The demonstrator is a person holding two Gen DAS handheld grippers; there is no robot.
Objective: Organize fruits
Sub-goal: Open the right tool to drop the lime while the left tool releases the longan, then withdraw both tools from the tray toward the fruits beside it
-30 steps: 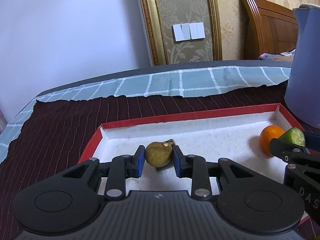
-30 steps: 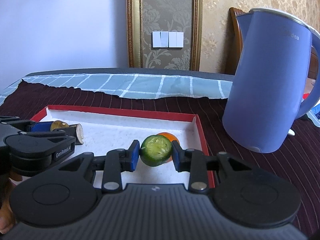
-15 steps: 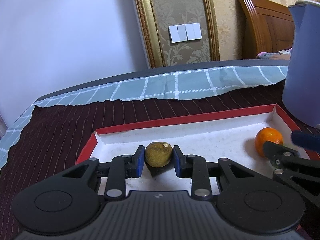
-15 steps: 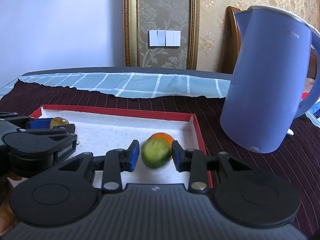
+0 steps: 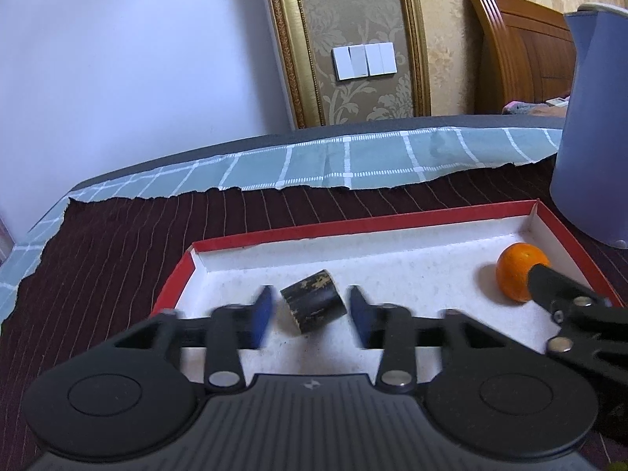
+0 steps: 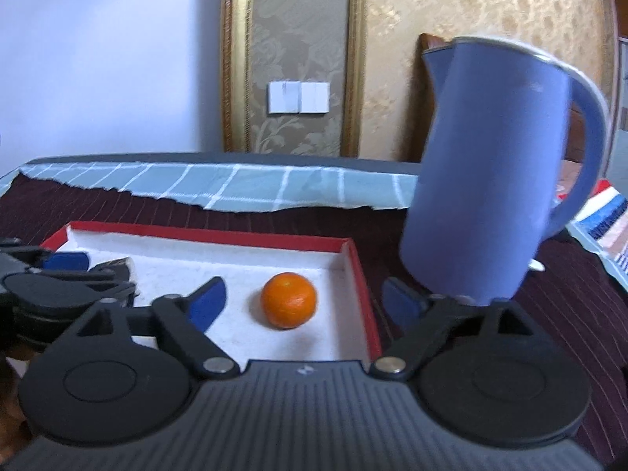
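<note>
A red-rimmed tray point(image 5: 365, 227) with a white floor lies on the dark striped cloth. My left gripper point(image 5: 310, 316) is open over the tray's left part; a dark cut stub point(image 5: 314, 306) lies on the floor between its fingers. An orange point(image 5: 518, 271) rests at the tray's right end. My right gripper point(image 6: 304, 306) is open and empty just in front of the orange point(image 6: 288, 300), its right finger outside the tray rim point(image 6: 363, 274). The brownish fruit and the green fruit are out of sight.
A tall blue kettle point(image 6: 486, 180) stands just right of the tray, also in the left wrist view point(image 5: 592, 125). A teal checked cloth point(image 5: 353, 157) runs along the far side. A striped paper point(image 6: 604, 227) lies at far right.
Both grippers have opened. The brownish fruit has left my left gripper and the green fruit has left my right gripper; neither shows now. The right gripper's view has shifted right.
</note>
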